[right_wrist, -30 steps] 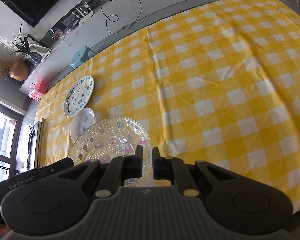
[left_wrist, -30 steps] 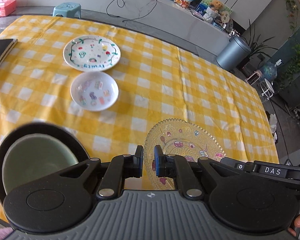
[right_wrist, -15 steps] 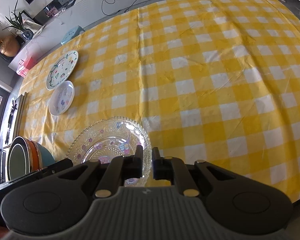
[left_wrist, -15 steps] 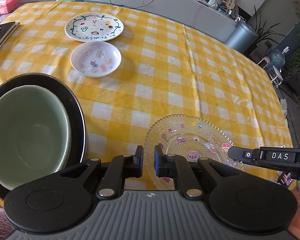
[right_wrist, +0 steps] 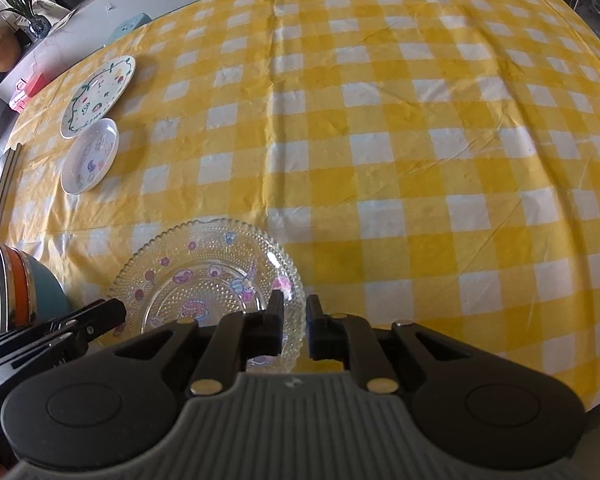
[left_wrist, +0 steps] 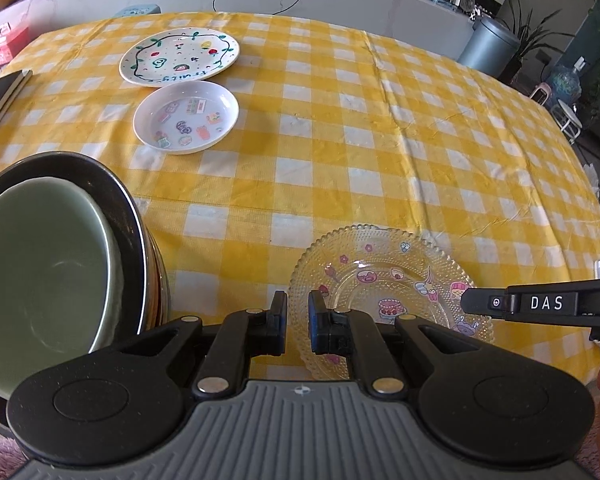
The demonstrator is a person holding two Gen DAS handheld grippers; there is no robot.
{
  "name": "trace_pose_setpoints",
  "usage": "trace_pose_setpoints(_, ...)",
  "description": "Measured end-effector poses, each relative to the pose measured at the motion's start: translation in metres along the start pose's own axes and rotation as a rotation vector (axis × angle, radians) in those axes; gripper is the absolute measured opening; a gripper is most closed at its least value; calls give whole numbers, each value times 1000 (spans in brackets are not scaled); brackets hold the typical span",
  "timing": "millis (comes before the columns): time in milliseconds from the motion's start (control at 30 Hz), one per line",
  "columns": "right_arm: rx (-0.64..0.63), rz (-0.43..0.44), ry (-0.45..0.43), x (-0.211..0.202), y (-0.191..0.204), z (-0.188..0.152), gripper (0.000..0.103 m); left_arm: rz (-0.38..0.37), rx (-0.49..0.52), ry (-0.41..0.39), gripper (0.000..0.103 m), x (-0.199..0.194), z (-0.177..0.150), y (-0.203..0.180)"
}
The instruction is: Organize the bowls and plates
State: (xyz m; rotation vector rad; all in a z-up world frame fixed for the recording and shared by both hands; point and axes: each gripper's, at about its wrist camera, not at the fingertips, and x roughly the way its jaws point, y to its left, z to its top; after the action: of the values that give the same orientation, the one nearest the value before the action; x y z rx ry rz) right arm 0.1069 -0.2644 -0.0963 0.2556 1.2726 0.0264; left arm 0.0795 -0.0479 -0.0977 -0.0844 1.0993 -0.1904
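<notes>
Here the yellow-and-white checked tablecloth (left_wrist: 340,152) carries 3 loose dishes and 1 stack. The clear glass plate (left_wrist: 388,276) with beaded rim and cartoon stickers lies flat near the front edge of the table. The left gripper (left_wrist: 297,320) hangs over that plate's left rim, its 2 jaws drawn almost together with only a narrow slit between them and nothing in it. The right gripper (right_wrist: 291,322) sits over the plate's right rim (right_wrist: 204,272), jaws likewise nearly closed and empty; whether either tip touches the glass I cannot tell. In the left wrist view the right tool's black body, marked DAS, reaches in from the right above the plate.

Left of the glass plate, apart from it, stands a stack of bowls (left_wrist: 60,264): a pale green one on top, nested in a black one, with orange and teal ones below in the right wrist view (right_wrist: 28,296). Farther back, a small white sticker dish (left_wrist: 186,118) lies just in front of a larger white plate with a green vine border (left_wrist: 180,56), the 2 nearly touching
</notes>
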Motion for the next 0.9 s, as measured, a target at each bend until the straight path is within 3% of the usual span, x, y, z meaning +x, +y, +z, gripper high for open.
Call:
trace_pose_setpoints(367, -48, -56, 12, 10, 9, -1, 8, 46, 55, -8, 11, 7, -1, -7)
trace_pose_setpoints(800, -29, -44, 0, 9, 7, 0, 8, 86, 112, 0, 13, 11, -4, -12)
trace_pose_setpoints(900, -29, -31, 3, 8, 7, 0, 13, 80, 112, 2, 13, 11, -4, -13)
